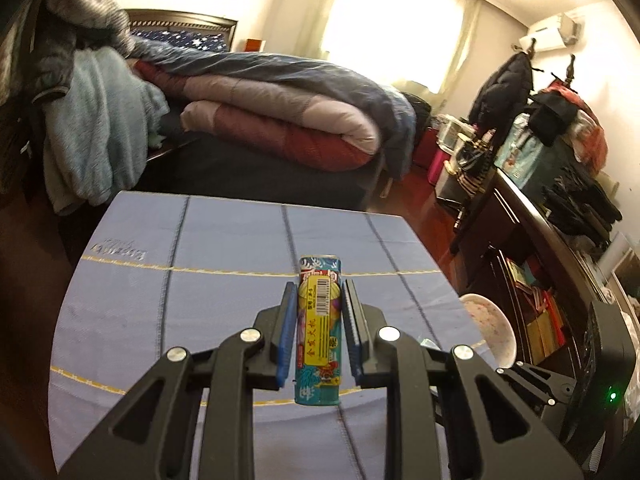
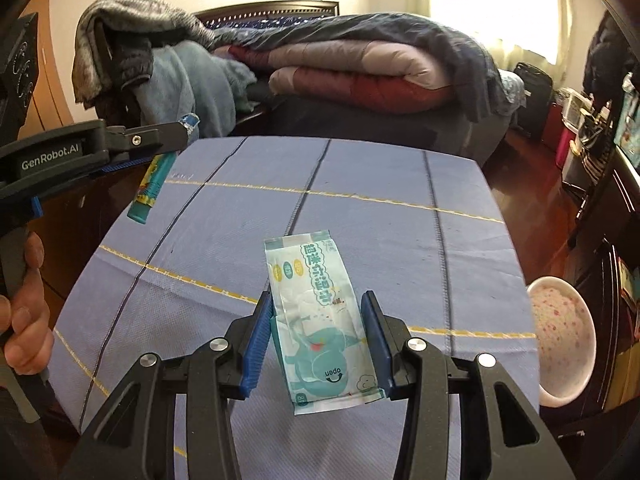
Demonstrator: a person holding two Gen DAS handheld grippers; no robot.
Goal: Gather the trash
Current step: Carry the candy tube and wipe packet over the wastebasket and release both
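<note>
Bedroom, blue tablecloth (image 2: 360,216): left gripper (image 1: 319,292) clamped teal packet (image 1: 319,332); right gripper (image 2: 318,300) pinched wipes pack (image 2: 320,320).

Desk (image 2: 360,208) cloth: lavender-blue w/ dark stitched lines & yellow dashed lines in a grid. Tube wrapper (image 1: 319,332): teal, w/ yellow label, white barcode patch, red print. Flat packet (image 2: 320,320): pale mint & white, teal lettering, blue-green cartoon figure w/ red spot, small yellow/green/orange dots. Left gripper (image 1: 319,292) & right gripper (image 2: 318,312): black frames, blue fingers (image 2: 256,344), silver rivets. Bowl (image 2: 560,336): white rim, pink speckles inside. Quilt (image 2: 360,68) on bed: navy, grey, dark red panels.
</note>
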